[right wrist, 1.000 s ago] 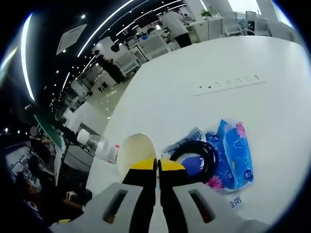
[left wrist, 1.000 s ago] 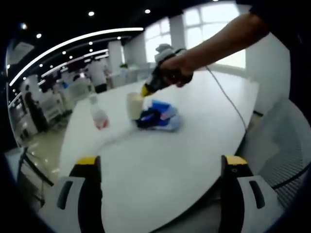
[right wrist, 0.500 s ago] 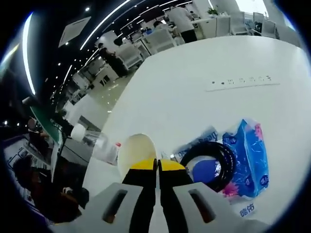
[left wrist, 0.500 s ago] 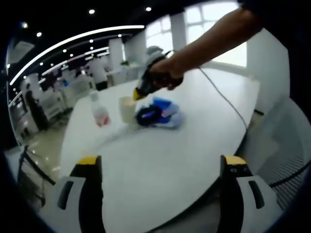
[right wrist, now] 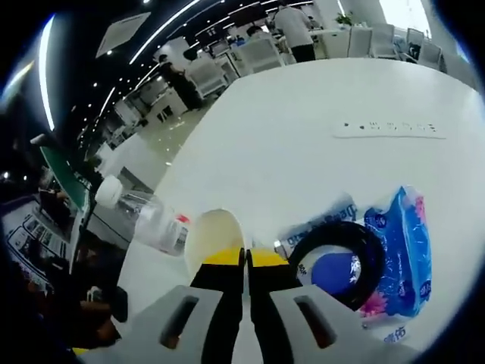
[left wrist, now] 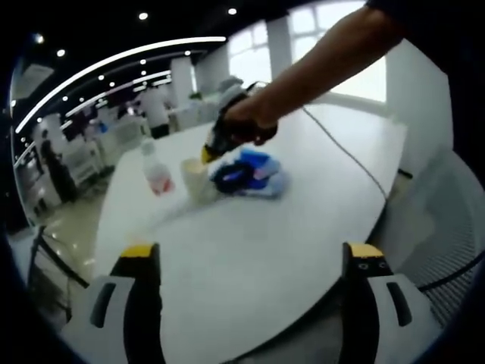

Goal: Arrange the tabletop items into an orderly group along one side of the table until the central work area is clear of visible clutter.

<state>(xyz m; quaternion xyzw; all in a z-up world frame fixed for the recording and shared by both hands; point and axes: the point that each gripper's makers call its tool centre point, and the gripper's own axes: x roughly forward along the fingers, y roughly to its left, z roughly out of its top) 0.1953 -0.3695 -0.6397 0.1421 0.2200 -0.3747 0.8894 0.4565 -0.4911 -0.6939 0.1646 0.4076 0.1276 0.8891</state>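
Right claw (right wrist: 245,262) clenched on the rim of a cream cup (right wrist: 213,236), which stands on the white bench (right wrist: 303,144) between a clear bottle (right wrist: 144,220) with a red label and a heap of blue packs (right wrist: 398,250) topped by a black cable coil (right wrist: 341,254). In the left gripper view the same cluster sits well out on the bench, the cup (left wrist: 193,176) under the right claw (left wrist: 206,154) held in a person's hand (left wrist: 246,125), the bottle (left wrist: 157,173) just to one side and the packs (left wrist: 254,176) to the other. The left claw (left wrist: 246,262) hangs released and empty above the near bench edge, well apart from the items. The job looks partly done: the items are drawn near one another, but the group lies in the middle of the surface rather than along a side, so shifting the cup and then the rest appears left to do. A strip of sockets (right wrist: 390,129) is set into the bench beyond. Print shows on the blue packs and the bottle label, too small to read
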